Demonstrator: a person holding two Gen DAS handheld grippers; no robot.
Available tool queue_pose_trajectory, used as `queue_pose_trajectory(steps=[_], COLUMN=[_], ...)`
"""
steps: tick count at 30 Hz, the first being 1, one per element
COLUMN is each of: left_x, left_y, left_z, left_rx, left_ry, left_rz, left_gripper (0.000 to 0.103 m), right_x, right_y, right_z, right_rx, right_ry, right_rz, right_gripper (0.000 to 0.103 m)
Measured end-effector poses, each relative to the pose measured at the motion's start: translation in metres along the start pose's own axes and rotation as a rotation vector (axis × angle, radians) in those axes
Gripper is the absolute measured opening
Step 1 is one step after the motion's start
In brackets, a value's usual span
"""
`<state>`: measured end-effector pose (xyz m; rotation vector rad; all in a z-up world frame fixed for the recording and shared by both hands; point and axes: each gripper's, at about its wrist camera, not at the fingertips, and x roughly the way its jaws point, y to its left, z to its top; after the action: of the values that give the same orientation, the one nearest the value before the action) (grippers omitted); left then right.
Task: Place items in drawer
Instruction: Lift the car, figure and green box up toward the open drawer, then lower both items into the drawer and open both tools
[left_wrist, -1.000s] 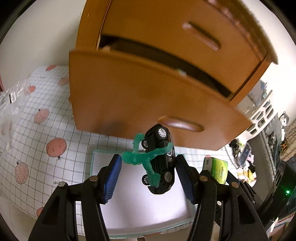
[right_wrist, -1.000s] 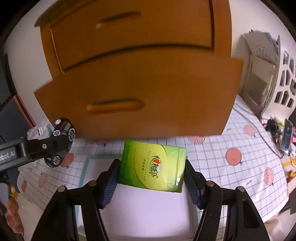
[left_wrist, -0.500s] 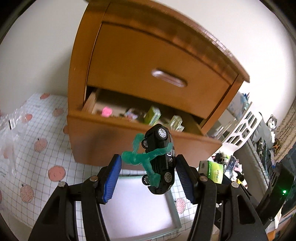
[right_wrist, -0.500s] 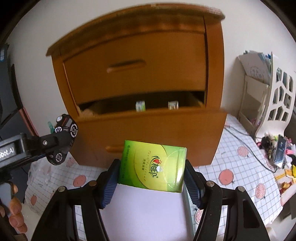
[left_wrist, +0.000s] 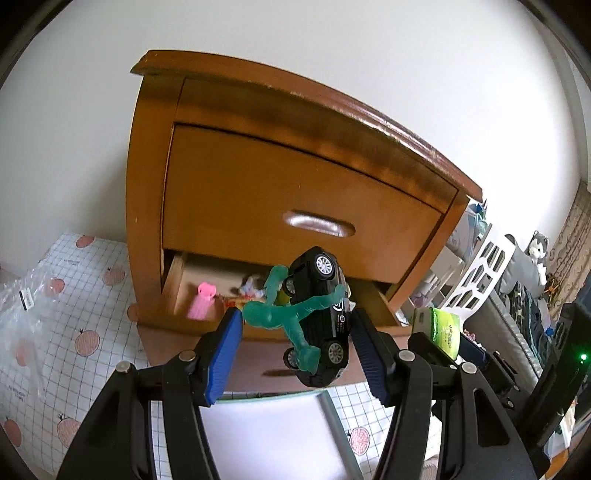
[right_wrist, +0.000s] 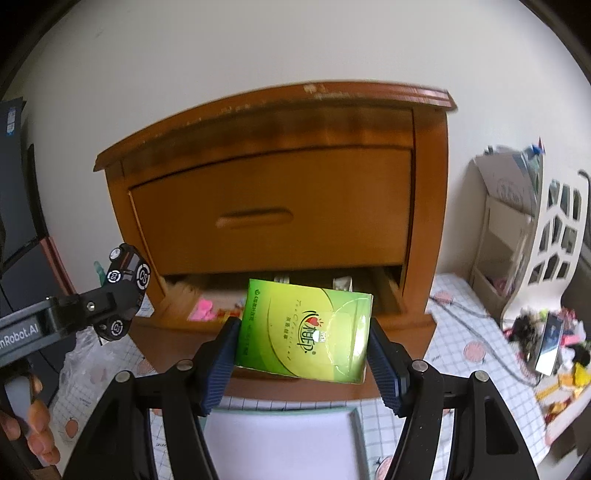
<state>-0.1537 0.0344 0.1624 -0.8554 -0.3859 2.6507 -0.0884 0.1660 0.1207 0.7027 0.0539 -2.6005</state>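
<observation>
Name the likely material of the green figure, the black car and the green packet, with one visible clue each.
Green figure: probably soft translucent rubber; light passes through its limbs.
Black car: glossy painted metal or hard plastic; cannot tell which.
Green packet: shiny plastic film wrap; glare and creases on its face.

Left gripper (left_wrist: 295, 328) is clamped on a black toy car (left_wrist: 325, 317) with a green rubbery figure (left_wrist: 280, 314) wrapped round it, open drawer (left_wrist: 207, 288) just past the fingertips, pink thing (left_wrist: 201, 301) inside.

Your left gripper (left_wrist: 295, 339) is clamped on its load, pointing toward 12 o'clock. Your right gripper (right_wrist: 303, 363), at 3 o'clock of it, is likewise clamped.
</observation>
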Motion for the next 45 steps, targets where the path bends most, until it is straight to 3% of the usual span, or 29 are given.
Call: queue_pose_trajectory(steps=[14, 27, 45], left_x=[0.035, 0.069, 0.1], left_y=[0.005, 0.025, 0.031], left_z=[0.007, 0.008, 0.013], left_rx=[0.007, 0.023, 0.016], left_ry=[0.037, 0.095, 0.128], left_rz=[0.025, 0.098, 0.155], left_gripper=[0.062, 0.062, 0.062], right_x=[0.029, 0.07, 0.103], right_y=[0.014, -0.006, -0.006], right_z=[0.011, 0.017, 0.03], right_rx=[-0.049, -0.016, -0.052], right_ry=[0.056, 0.16, 0.217], right_rz=[0.005, -0.035, -0.071], right_gripper=[0.069, 0.069, 0.069])
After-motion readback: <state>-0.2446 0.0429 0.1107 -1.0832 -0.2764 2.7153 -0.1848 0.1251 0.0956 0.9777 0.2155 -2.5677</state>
